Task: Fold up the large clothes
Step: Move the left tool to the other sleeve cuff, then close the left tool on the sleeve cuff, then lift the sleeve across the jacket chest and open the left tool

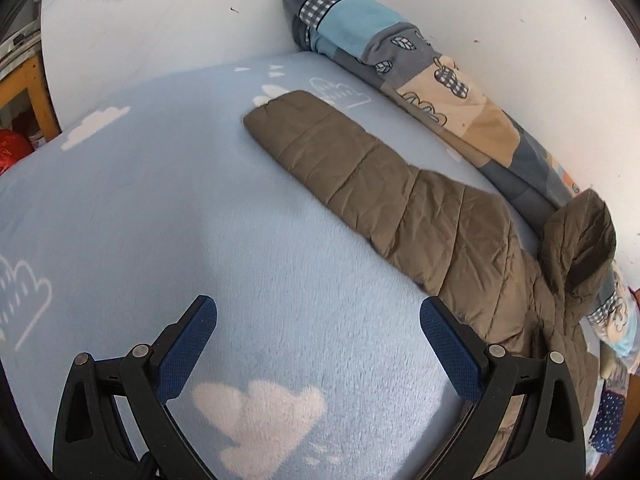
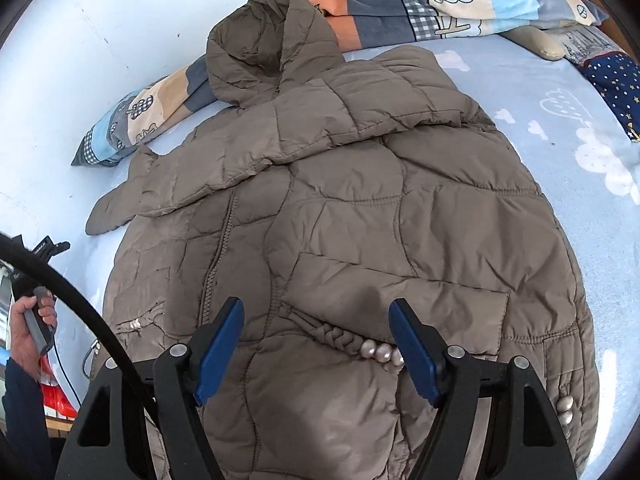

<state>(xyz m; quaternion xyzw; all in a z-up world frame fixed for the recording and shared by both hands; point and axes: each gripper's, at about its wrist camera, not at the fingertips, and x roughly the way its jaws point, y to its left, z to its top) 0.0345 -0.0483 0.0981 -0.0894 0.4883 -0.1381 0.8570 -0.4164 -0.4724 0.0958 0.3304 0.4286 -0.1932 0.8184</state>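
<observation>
A brown quilted hooded jacket (image 2: 360,216) lies front up on the light blue cloud-print blanket (image 2: 560,92), its hood (image 2: 264,48) toward the wall. One sleeve (image 2: 360,100) is folded across the chest. The other sleeve (image 1: 360,168) stretches out flat over the blanket. My right gripper (image 2: 318,308) hangs open above the lower front by the pocket with pearl trim (image 2: 380,350), and nothing is between its pads. My left gripper (image 1: 318,312) stands open over bare blanket (image 1: 160,200), just left of the jacket's shoulder.
A rolled patchwork quilt (image 1: 420,68) lies along the white wall (image 1: 160,20). A dark blue starred pillow (image 2: 612,76) sits at the right. A hand (image 2: 28,328) holds a gripper handle at the bed's left edge, beside a black cable (image 2: 80,300). A yellow wooden frame (image 1: 36,92) stands past the bed.
</observation>
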